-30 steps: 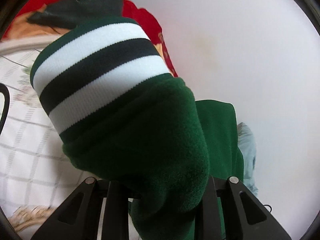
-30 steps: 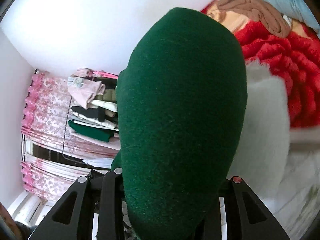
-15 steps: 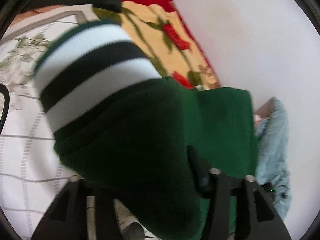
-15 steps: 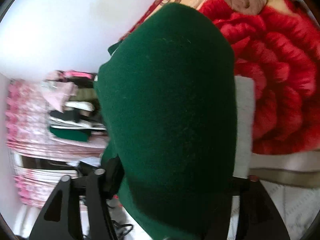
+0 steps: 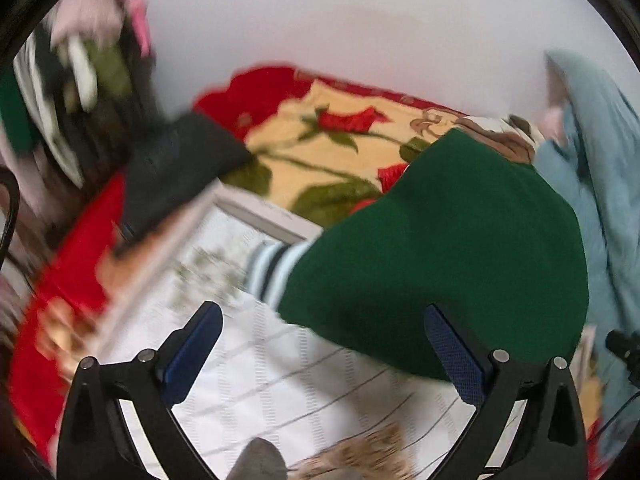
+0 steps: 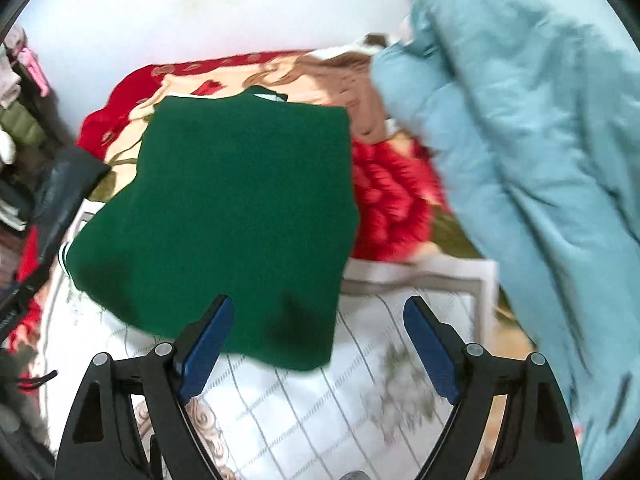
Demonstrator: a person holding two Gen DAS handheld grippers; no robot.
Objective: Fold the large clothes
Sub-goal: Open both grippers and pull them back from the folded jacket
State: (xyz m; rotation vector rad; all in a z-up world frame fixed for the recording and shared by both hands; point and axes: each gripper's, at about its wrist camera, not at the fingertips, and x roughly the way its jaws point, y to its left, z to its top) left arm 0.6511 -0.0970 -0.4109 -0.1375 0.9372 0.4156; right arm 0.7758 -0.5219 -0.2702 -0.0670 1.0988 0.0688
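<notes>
Both your grippers, left and right, have let go: fingers wide apart, empty. Your green sweater lies folded on the bed's white quilt, straddling its far edge beside the blue garment.

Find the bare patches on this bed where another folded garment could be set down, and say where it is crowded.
Free: the white checked sheet in front of the green sweater, between both open grippers. A smaller floral strip lies behind the sweater, toward the wall. Crowded: the blue quilt on the right, the dark garment and clothes stack on the left.
</notes>
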